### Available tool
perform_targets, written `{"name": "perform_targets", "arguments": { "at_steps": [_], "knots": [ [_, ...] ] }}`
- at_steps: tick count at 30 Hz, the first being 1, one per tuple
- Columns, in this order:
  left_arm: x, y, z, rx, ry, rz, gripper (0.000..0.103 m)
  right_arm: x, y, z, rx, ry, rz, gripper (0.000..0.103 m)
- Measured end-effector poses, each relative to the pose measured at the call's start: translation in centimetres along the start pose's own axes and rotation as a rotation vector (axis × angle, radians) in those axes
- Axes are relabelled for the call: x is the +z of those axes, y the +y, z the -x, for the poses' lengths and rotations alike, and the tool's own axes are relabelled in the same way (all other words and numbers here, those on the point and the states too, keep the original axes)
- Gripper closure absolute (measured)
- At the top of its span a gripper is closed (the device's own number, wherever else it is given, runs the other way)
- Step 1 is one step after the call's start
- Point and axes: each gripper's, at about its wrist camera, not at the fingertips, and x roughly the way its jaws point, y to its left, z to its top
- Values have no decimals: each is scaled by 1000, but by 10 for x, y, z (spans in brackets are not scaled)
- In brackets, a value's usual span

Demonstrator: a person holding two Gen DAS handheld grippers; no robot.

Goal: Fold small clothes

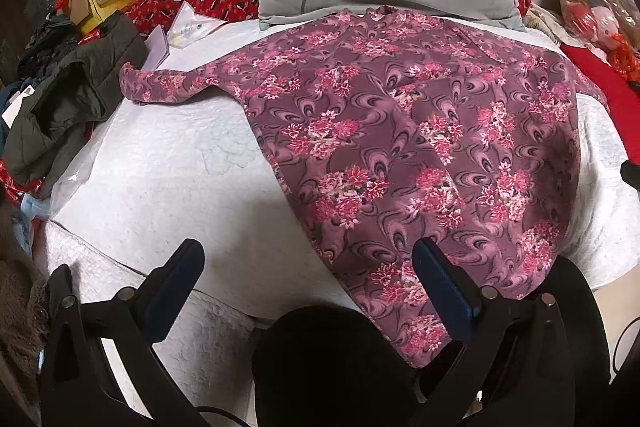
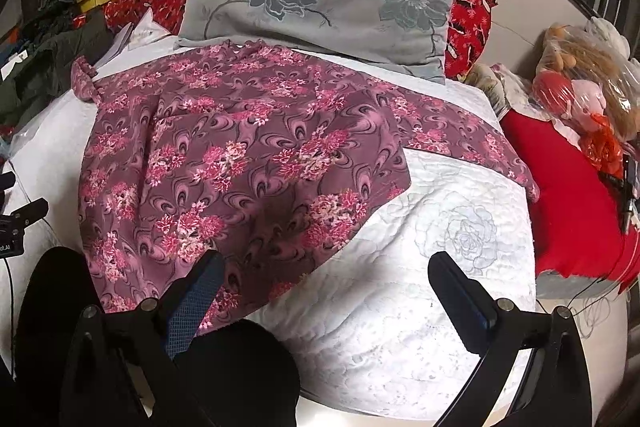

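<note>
Both my grippers hang over the near edge of the bed (image 2: pixel 400 307) with nothing between their fingers. The left gripper (image 1: pixel 308 255) is spread wide: its right finger sits over the hem of the top (image 1: pixel 400 131), its left finger over bare quilt. The right gripper (image 2: pixel 326 267) is spread just as wide, its left finger over the hem and its right finger over the white quilt. The top lies flat ahead of both, collar away from me against the pillow (image 2: pixel 320 7), hem toward me and hanging a little over the bed's edge. As I judge it, the folding is barely begun. The left sleeve (image 1: pixel 160 87) reaches out flat, far ahead and to the left of my left gripper, unfolded. The right sleeve (image 2: pixel 472 143) runs out ahead and to the right of my right gripper toward the red cloth (image 2: pixel 568 187), also unfolded. One panel seems to lie doubled over the body, with a straight edge ending ahead of my right gripper, though the busy print makes it hard to tell a fold from a crease. Both sleeves are left to bring in, then the body to halve. A green jacket (image 1: pixel 72 99) lies well off to the left, apart from the top.
</note>
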Motion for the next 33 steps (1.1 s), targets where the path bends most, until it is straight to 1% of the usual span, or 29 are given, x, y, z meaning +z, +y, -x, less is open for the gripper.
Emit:
{"name": "perform_targets", "arguments": {
  "at_steps": [20, 33],
  "knots": [
    [-2, 0, 1, -3, 4, 5, 0, -2, -1, 6, 9, -17, -4, 2],
    [0, -2, -8, -7, 28, 5, 0, -1, 0, -1, 15, 0, -4, 2]
  ]
}}
